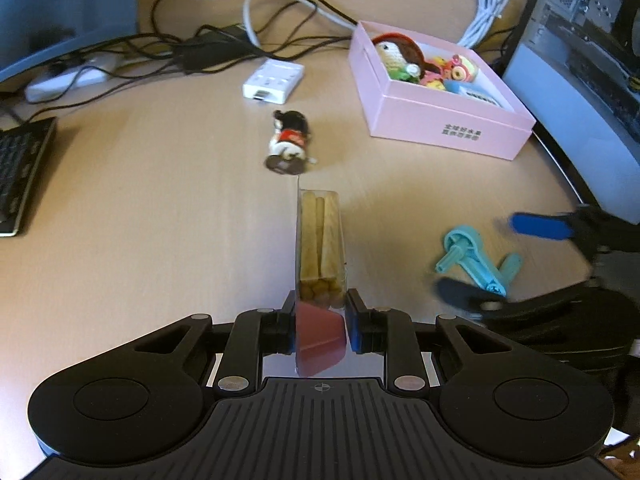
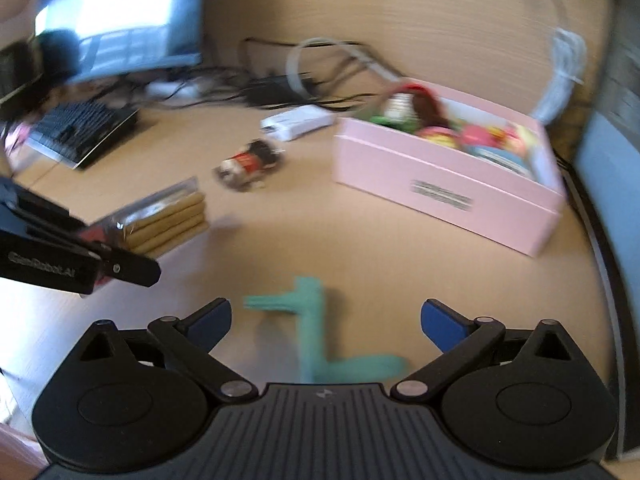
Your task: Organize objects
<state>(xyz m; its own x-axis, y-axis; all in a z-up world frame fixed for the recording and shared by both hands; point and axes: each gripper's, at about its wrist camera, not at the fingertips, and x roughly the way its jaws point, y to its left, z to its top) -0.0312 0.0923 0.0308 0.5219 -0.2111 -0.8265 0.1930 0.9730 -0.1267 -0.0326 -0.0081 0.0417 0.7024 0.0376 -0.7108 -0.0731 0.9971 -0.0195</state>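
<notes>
The left gripper is clamped on 1 end of a clear packet of biscuit sticks, carried edge-up and clear of the desk, apparently bound for the pink box ahead and to its right, where soft toys already sit. The right gripper stands wide with nothing gripped, straddling a teal plastic crank that lies on the desk between its jaws, likely the next pick. A small toy figure lies on its side just beyond the packet.
</notes>
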